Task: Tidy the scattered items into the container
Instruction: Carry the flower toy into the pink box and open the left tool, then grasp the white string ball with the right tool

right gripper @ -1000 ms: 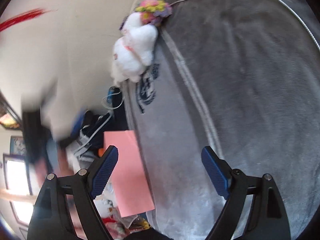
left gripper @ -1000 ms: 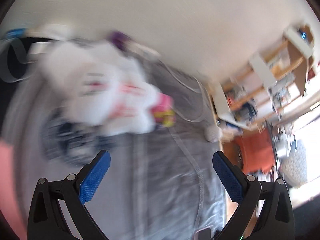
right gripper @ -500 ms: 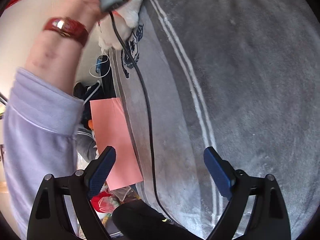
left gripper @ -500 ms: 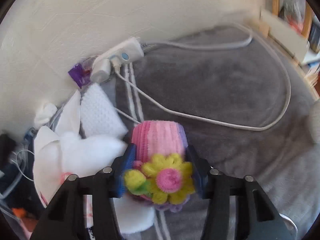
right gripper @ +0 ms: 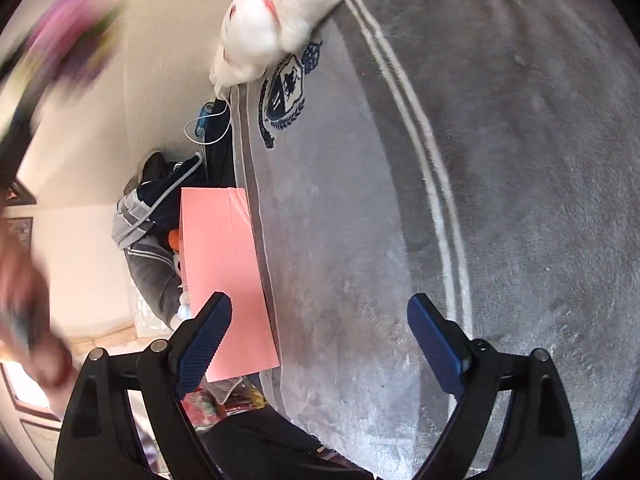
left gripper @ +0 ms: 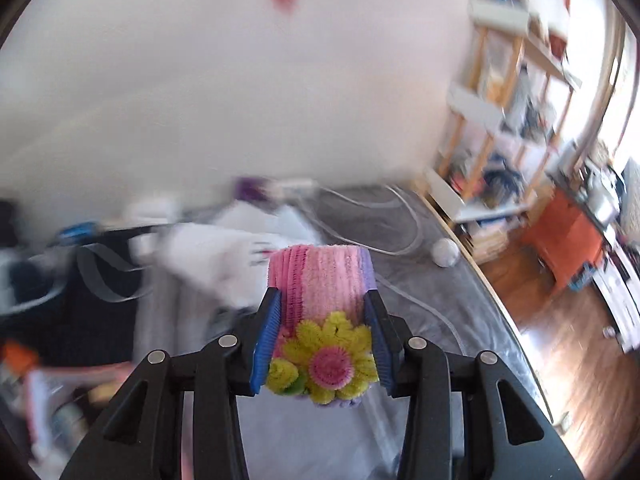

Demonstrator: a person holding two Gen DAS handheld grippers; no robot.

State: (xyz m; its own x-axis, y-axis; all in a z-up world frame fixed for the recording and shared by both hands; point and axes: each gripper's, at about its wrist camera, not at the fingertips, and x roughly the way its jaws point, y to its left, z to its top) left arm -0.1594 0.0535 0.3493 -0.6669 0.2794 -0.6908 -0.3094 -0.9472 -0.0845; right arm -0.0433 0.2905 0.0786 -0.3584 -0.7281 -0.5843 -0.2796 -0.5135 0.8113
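My left gripper [left gripper: 320,340] is shut on a pink and purple fuzzy cup with a yellow and pink flower [left gripper: 320,280], held up above the grey blanket [left gripper: 360,240]. The cup also shows as a pink blur in the right wrist view [right gripper: 72,32] at the top left. My right gripper [right gripper: 320,344] is open and empty above the grey blanket [right gripper: 500,160]. A white plush toy [right gripper: 276,24] lies at the blanket's far edge by the wall. A pink box [right gripper: 224,280] stands beside the bed at the left.
A white cable [left gripper: 400,236] and a small white ball [left gripper: 446,252] lie on the blanket. Dark clothes [right gripper: 160,200] are piled by the wall. Wooden shelves [left gripper: 500,120] and an orange chair [left gripper: 560,236] stand at the right on a wood floor.
My left gripper has lifted the flower cup off the blanket and swung away from the plush toy. My right gripper stays open over the blanket. The hand and arm moved off to the left.
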